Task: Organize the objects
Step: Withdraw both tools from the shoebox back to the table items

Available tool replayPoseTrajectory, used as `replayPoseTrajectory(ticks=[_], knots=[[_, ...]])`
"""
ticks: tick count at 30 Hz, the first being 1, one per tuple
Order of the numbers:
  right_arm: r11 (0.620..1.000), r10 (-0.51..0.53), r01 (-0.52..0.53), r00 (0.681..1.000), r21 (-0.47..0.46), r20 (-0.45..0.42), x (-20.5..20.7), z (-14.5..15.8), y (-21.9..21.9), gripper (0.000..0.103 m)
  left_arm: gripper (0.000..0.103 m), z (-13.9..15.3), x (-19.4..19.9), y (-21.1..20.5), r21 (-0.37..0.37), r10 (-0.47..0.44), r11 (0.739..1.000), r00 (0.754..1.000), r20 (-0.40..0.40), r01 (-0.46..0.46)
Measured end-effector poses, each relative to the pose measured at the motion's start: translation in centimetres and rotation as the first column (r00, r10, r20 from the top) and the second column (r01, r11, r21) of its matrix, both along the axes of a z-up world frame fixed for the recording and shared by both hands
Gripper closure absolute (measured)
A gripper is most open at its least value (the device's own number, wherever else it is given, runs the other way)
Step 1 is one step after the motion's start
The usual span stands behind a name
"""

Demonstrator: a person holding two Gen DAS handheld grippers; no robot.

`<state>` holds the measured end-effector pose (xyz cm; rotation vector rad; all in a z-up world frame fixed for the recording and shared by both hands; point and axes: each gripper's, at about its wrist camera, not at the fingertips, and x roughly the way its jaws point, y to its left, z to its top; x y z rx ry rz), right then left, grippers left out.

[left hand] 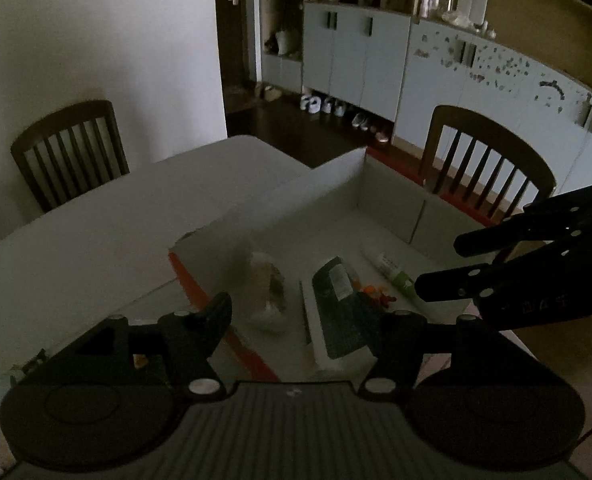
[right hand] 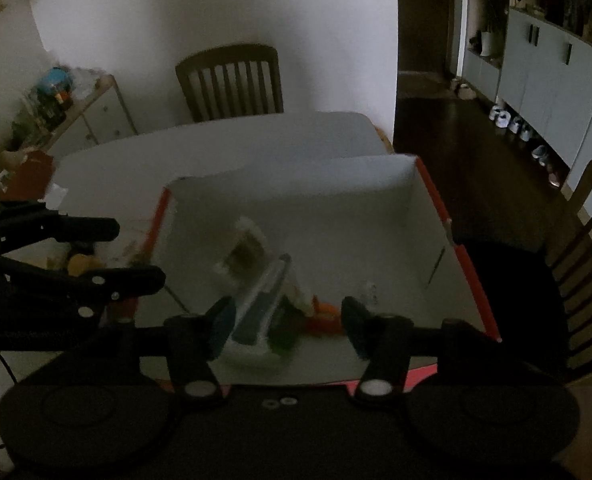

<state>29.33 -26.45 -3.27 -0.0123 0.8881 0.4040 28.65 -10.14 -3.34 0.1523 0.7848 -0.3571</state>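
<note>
An open white cardboard box (left hand: 336,184) with red outer edges (right hand: 472,280) sits on the white table. Inside lie a clear bag with pale contents (left hand: 265,296) (right hand: 243,252), a flat dark-and-white package (left hand: 336,312) (right hand: 259,308), a white and green tube (left hand: 394,276) and small orange pieces (left hand: 376,294) (right hand: 324,316). My left gripper (left hand: 300,316) (right hand: 135,254) hovers open over the box's near left edge, holding nothing. My right gripper (right hand: 287,320) (left hand: 440,264) hangs open above the box's near side, also with nothing in it.
The white table (left hand: 115,216) stretches left of the box. Small yellowish items (right hand: 79,260) lie on it by the box's left wall. Dark wooden chairs (left hand: 71,148) (left hand: 492,168) stand at the far and right sides. Pale cabinets (left hand: 356,60) line the room behind.
</note>
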Motion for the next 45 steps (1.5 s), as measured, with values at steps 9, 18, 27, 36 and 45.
replayPoseTrajectory(ticks=[9,18,27,36,45], knots=[[1.0,-0.023,0.023,0.999,0.007,0.032,-2.7,1.2,3.7,0.025,0.03,1.1,-2.7,4.9,-0.037,0.008,0.999,1.0,0.016,-0.007],[1.0,-0.002,0.001,0.998,0.008,0.06,-5.6,1.5,8.8,0.001,0.02,0.9,-5.2,11.1,-0.078,0.048,0.996,0.999,0.006,-0.047],[0.999,0.031,-0.031,0.999,-0.015,0.033,-7.6,0.2,14.7,0.001,0.005,-1.1,-7.3,18.3,-0.096,0.137,0.986,0.99,-0.011,-0.138],[0.992,0.111,-0.111,0.994,-0.055,0.003,-8.8,-1.7,20.6,0.001,0.0,-3.4,-8.8,25.0,-0.054,0.249,0.967,0.969,0.0,-0.248],[0.967,0.237,-0.239,0.971,-0.092,-0.039,-9.4,-4.3,25.9,0.001,0.0,-5.9,-9.0,29.4,-0.006,0.311,0.95,0.95,-0.023,-0.311]])
